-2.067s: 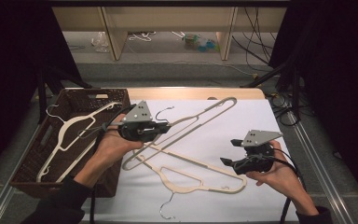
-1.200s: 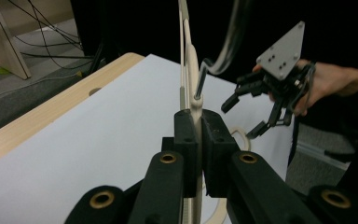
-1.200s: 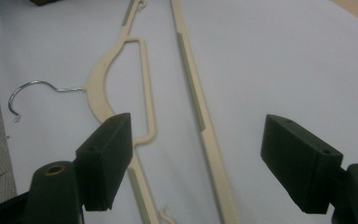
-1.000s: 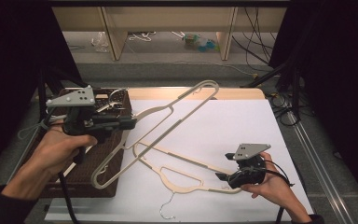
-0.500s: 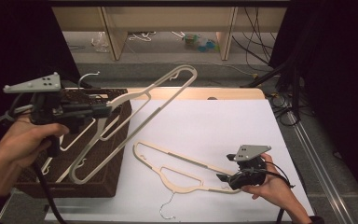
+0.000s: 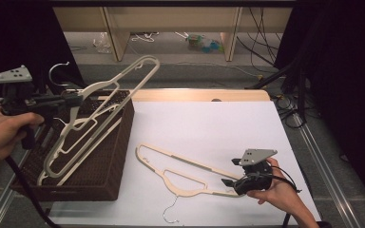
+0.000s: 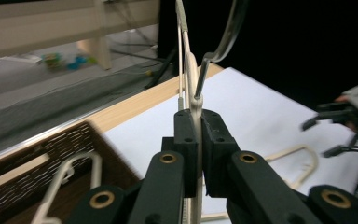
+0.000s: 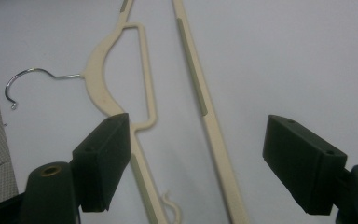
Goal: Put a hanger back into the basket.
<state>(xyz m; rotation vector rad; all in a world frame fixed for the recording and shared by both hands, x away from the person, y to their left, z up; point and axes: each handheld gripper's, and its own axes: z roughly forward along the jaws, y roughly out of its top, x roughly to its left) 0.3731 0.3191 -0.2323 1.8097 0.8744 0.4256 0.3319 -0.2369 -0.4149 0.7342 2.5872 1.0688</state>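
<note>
**A:** White sheeting covers the desk [image 6: 209, 128], dark curtains either side. Far left, what's the left claw [image 6: 73, 100] got?

**B:** It's clamped tight on a cream hanger [image 6: 100, 114], right at the neck below the hook, and the hanger hangs tilted over the basket [image 6: 119, 156]. Its low end dips inside, the top arm pokes out past the back rim.

**A:** Anything in there already?

**B:** One hanger, by the look of the left gripper view. So I'd call this one nearly delivered, just not let go.

**A:** And to the right?

**B:** A second hanger [image 6: 185, 171] lies flat on the sheet, hook toward the near edge. The right claw [image 6: 229, 183] sits at its right end, jaws spread wide, gripping nothing.

**A:** Room to work?

**B:** Plenty of bare sheet behind it; the near edge is close, though.
</note>
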